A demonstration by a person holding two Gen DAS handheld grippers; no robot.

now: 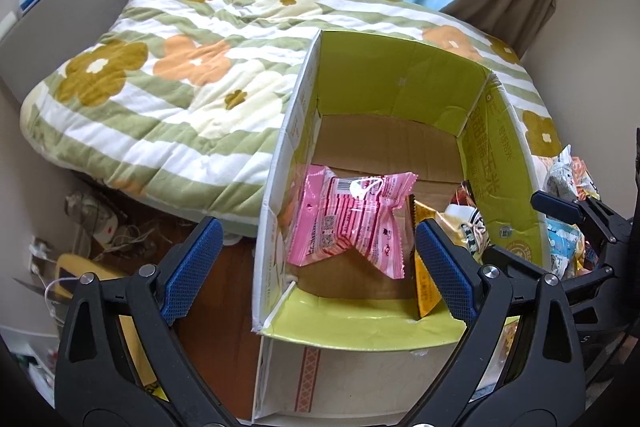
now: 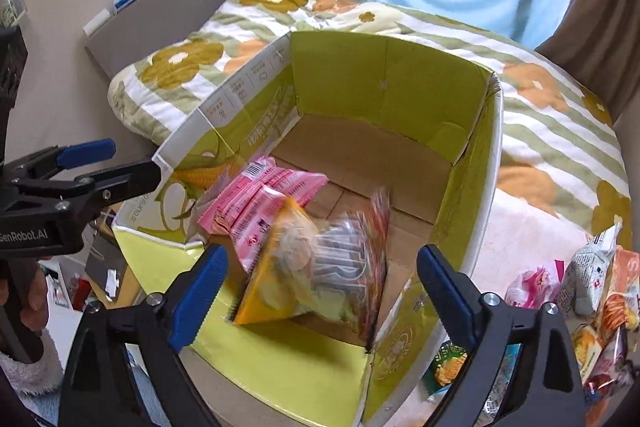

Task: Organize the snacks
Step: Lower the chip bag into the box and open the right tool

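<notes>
The yellow snack bag (image 2: 312, 267) in the box (image 2: 340, 67) is motion-blurred, its print unreadable. At four o'clock the snack pile (image 2: 600, 299) runs off the frame edge

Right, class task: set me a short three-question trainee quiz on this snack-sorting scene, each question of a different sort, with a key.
1. True or false: the pink snack packet lies inside the cardboard box.
2. Multiple choice: in the right wrist view, the yellow snack bag is
A) clamped between the right gripper's fingers
B) in the box, clear of the open fingers
C) on the floral quilt
3. Fill in: the unsorted snack pile lies outside the box, on the box's ___ side in both views.

Key: 1 true; 2 B, as the right gripper stands open with nothing pressed between its fingers; 3 right.
</notes>
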